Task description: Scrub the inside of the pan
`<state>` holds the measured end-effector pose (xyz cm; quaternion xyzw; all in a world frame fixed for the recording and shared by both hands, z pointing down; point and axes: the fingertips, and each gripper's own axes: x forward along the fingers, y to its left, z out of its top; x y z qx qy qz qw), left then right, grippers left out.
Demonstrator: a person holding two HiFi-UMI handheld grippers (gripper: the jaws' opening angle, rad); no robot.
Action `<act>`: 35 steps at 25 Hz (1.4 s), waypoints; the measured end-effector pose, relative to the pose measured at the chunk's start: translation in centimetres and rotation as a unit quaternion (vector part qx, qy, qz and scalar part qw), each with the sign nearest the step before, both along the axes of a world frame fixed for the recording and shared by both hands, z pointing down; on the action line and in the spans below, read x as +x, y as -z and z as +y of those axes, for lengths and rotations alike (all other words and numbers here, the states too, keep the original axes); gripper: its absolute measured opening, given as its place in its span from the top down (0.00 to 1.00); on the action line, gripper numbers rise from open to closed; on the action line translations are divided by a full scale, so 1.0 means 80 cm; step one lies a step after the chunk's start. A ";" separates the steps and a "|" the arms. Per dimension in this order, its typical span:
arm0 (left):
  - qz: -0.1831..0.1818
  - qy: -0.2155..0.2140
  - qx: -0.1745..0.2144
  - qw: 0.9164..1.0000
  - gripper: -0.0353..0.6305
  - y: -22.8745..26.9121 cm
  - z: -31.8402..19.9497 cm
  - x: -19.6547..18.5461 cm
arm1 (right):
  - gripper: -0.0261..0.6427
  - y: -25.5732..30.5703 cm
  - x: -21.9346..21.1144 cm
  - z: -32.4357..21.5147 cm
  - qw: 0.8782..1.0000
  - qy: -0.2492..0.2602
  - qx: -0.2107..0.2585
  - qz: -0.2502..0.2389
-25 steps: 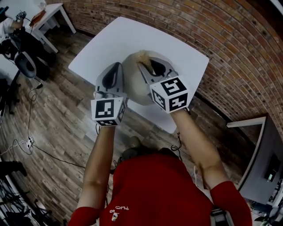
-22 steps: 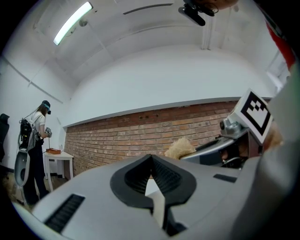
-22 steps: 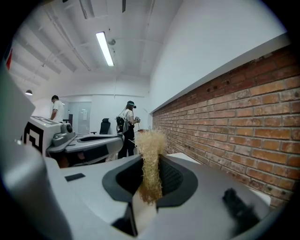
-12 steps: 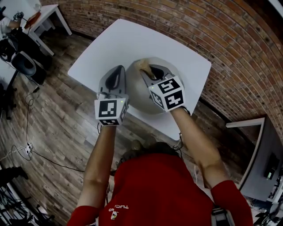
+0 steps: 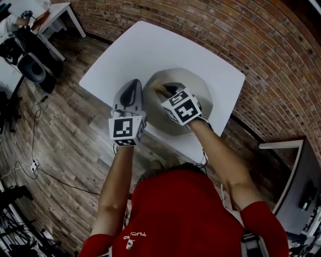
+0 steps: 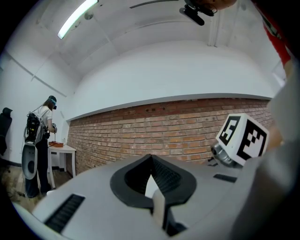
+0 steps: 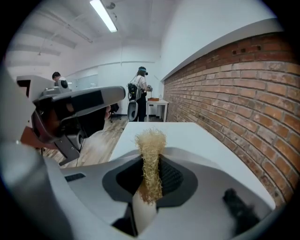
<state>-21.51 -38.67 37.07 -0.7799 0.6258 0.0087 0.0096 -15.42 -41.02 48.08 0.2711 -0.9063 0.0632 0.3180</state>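
Note:
A grey round pan (image 5: pixel 196 94) sits on the white table (image 5: pixel 150 47), near its front edge. My right gripper (image 5: pixel 167 91) reaches into the pan and is shut on a straw-coloured fibre scrubber (image 5: pixel 159 88). In the right gripper view the scrubber (image 7: pixel 150 157) sticks up from between the jaws of the right gripper (image 7: pixel 151 176), with the grey pan wall (image 7: pixel 220 173) around it. My left gripper (image 5: pixel 131 88) lies just left of the pan's rim, jaws together. The left gripper (image 6: pixel 152 180) shows nothing between its jaws in its own view. Whether it touches the pan is hidden.
A brick wall (image 5: pixel 261 45) runs behind the table, and the floor (image 5: pixel 65 130) is wooden with cables on it. A small white table (image 5: pixel 55 12) and dark equipment (image 5: pixel 30 70) stand at the far left. A person (image 6: pixel 40 136) stands by that small table.
My right gripper has drawn back toward me and a little left with the scrubber inside the pan. The left gripper has stayed beside the rim.

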 end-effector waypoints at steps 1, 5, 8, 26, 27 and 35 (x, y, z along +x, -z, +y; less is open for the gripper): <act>0.000 0.002 -0.001 1.000 0.93 -0.002 -0.001 -0.002 | 0.83 -0.009 -0.003 0.002 1.000 0.008 -0.007 0.010; 0.004 0.010 -0.003 1.000 0.93 -0.006 -0.003 -0.014 | 0.83 -0.039 -0.016 0.011 0.998 0.039 -0.024 0.046; 0.005 0.012 -0.005 1.000 0.93 -0.008 -0.006 -0.018 | 0.83 -0.058 -0.020 0.013 0.996 0.050 -0.038 0.066; 0.004 0.010 -0.020 1.000 0.93 -0.026 -0.010 -0.025 | 0.83 -0.082 0.084 -0.069 0.988 -0.077 -0.055 0.120; 0.004 0.010 -0.020 1.000 0.93 -0.026 -0.010 -0.024 | 0.83 -0.080 0.086 -0.068 0.988 -0.077 -0.054 0.120; 0.006 0.015 -0.016 1.000 0.93 -0.023 -0.004 -0.028 | 0.83 -0.053 0.032 0.008 0.991 0.046 -0.030 0.122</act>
